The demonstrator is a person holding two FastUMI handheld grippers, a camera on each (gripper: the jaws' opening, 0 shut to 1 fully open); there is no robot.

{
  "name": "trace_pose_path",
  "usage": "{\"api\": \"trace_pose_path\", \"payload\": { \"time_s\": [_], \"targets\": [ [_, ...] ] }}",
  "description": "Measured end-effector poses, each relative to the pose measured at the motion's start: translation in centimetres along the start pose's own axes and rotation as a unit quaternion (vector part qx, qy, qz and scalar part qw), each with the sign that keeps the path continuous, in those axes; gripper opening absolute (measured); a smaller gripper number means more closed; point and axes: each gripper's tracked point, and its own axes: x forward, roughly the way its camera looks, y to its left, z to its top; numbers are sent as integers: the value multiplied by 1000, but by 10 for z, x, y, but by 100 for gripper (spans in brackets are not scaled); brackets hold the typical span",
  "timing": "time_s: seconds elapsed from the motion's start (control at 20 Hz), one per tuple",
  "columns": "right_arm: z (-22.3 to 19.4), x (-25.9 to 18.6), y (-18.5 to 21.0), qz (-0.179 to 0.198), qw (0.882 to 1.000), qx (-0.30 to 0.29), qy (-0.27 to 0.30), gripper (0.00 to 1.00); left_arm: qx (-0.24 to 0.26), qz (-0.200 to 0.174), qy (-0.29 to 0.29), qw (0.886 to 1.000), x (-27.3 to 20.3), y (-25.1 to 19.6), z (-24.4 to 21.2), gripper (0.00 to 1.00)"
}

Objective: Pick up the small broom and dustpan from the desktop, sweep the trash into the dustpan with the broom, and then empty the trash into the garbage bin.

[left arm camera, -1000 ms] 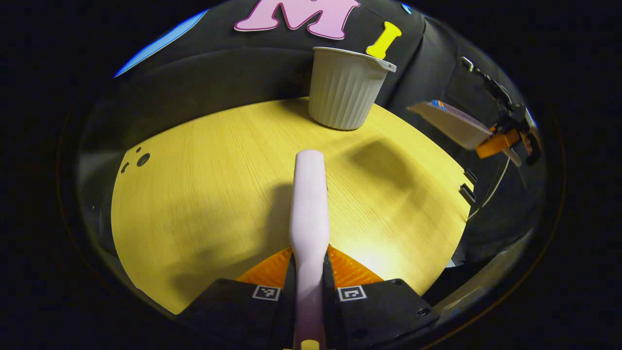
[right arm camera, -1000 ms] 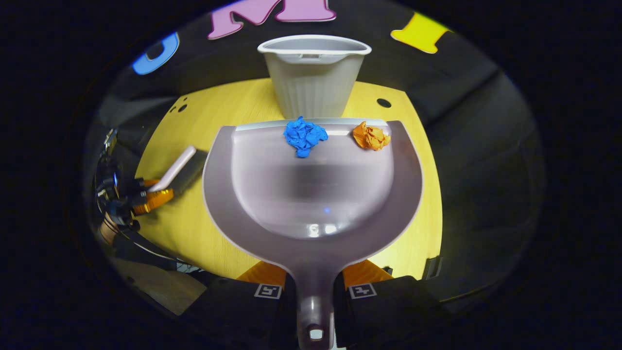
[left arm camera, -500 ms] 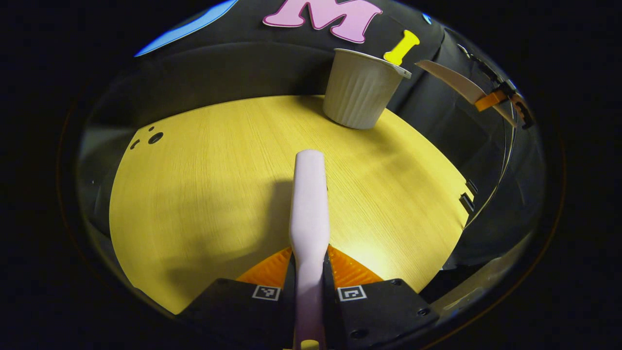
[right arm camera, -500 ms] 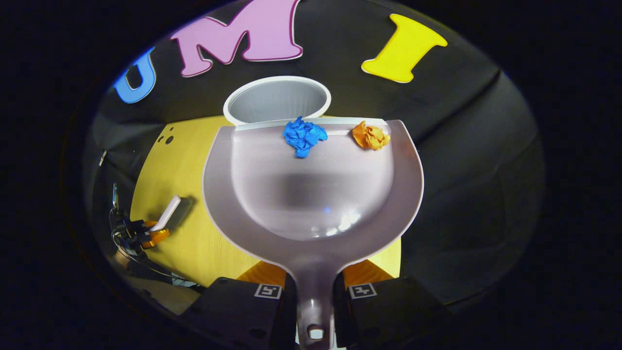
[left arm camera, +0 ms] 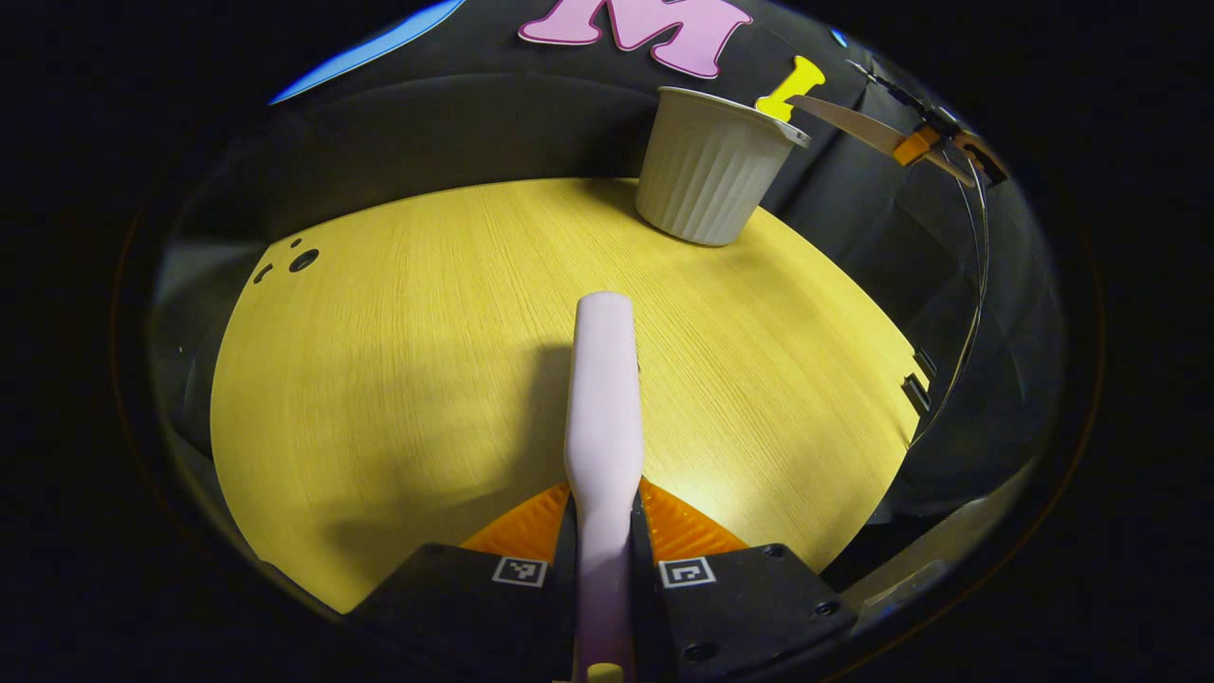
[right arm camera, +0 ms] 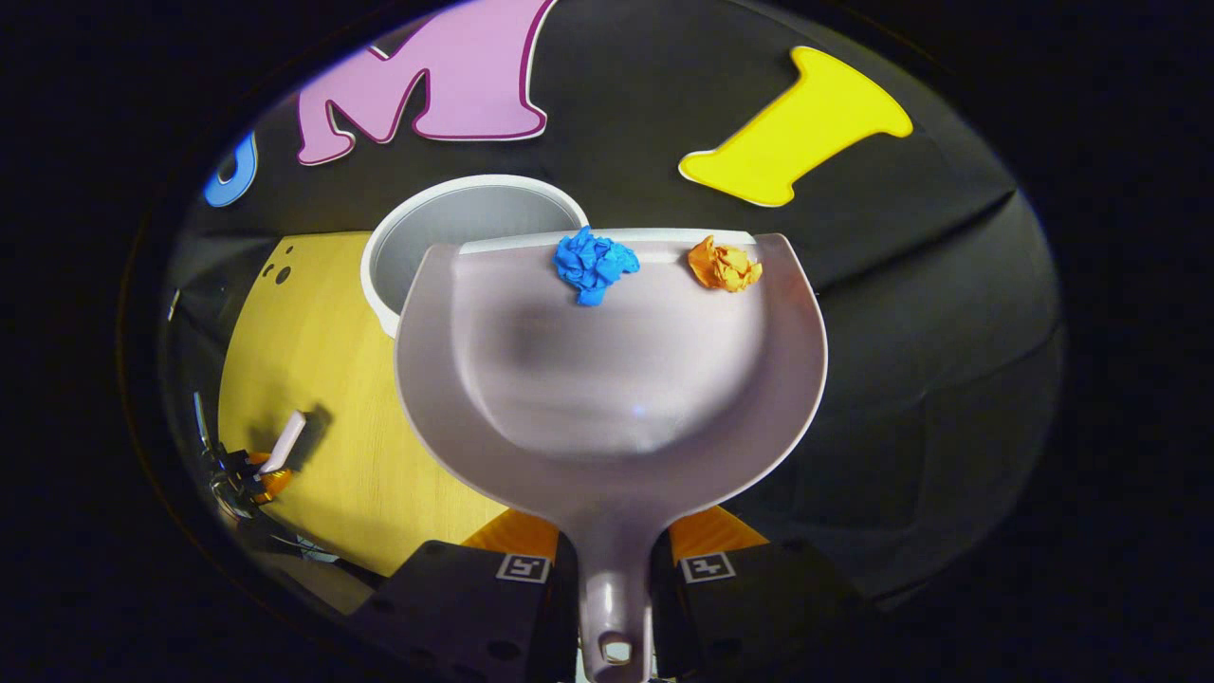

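ahead of our right gripper (right arm camera: 615,569), clenched on the dustpan (right arm camera: 607,398): centre its lip over the bin (right arm camera: 455,213), then tip slowly.

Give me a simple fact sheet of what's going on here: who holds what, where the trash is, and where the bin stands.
left claw: shut on the broom handle, held over the desktop
right claw: shut on the dustpan handle, pan raised beside the bin's opening
trash: blue paper ball and orange paper ball, both at the dustpan's front lip
garbage bin: upright at the desktop's far edge
stage: trash collected, not yet tipped in
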Motion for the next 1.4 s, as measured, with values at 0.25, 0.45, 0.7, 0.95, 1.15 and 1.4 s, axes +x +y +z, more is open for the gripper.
{"api": "trace_pose_path", "payload": {
  "time_s": [0.25,0.45,0.7,0.95,1.15,1.4],
  "targets": [
    [1,-10,-17,-34,998,-54,29,35,-4,3,1,1000,1,1,0,32],
    [3,-17,-40,-66,990,-108,55,35,-7,5,3,1000,1,2,-2,31],
    [16,-21,-58,-110,973,-183,85,35,-12,7,3,1000,2,3,-5,32],
    [34,-25,-64,-136,952,-258,91,35,-18,8,3,1000,4,5,-8,27],
    [55,-23,-62,-142,932,-318,99,35,-18,8,4,1000,5,4,-11,25],
    [62,-27,-59,-148,920,-338,131,35,-30,10,0,999,3,7,-14,28]
  ]
}}
